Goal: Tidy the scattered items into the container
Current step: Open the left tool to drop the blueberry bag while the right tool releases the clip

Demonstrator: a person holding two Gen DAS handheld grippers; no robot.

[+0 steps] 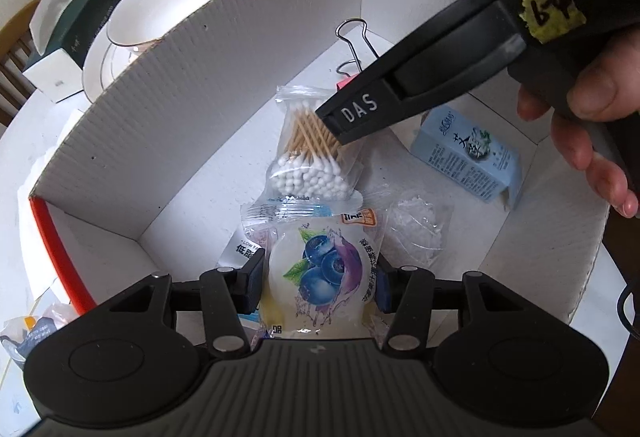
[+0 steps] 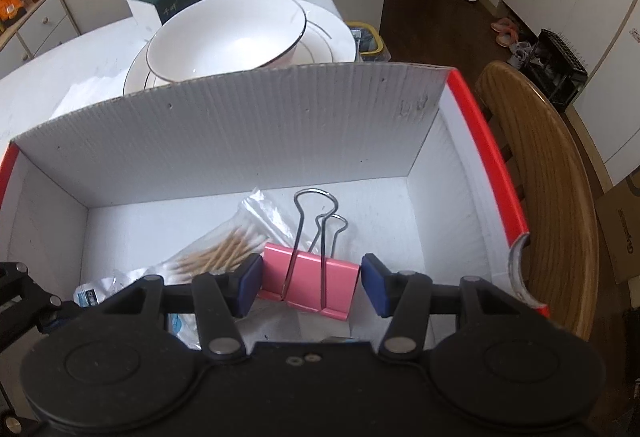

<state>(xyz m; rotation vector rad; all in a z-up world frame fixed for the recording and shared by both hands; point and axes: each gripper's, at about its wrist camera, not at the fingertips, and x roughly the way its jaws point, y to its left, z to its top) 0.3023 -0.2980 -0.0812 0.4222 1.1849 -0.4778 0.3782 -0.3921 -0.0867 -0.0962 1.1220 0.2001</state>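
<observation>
White box, bright contents

The ribbed white corrugated cardboard box (image 2: 224, 141) has a red-orange rim; between the dark blue fingers (image 2: 250, 283) sits a pink metal binder clip (image 2: 312, 287) with silver wire handles, tan-stemmed white-tipped cotton swabs (image 1: 308, 157) beyond, a clear jelly packet printed with blue-purple blueberries and green leaves (image 1: 320, 273), and a pale blue carton (image 1: 468, 153).

The box (image 2: 240, 141) is showing ribbed, matt white corrugated card. The binder clip (image 2: 310, 287) is gleaming in smooth pink painted metal with shiny wire handles. Glossy clear plastic is wrapping the cotton swabs (image 1: 310, 157) and jelly cup (image 1: 320, 277). The far bowl (image 2: 224, 37) is shining like glazed ceramic.
</observation>
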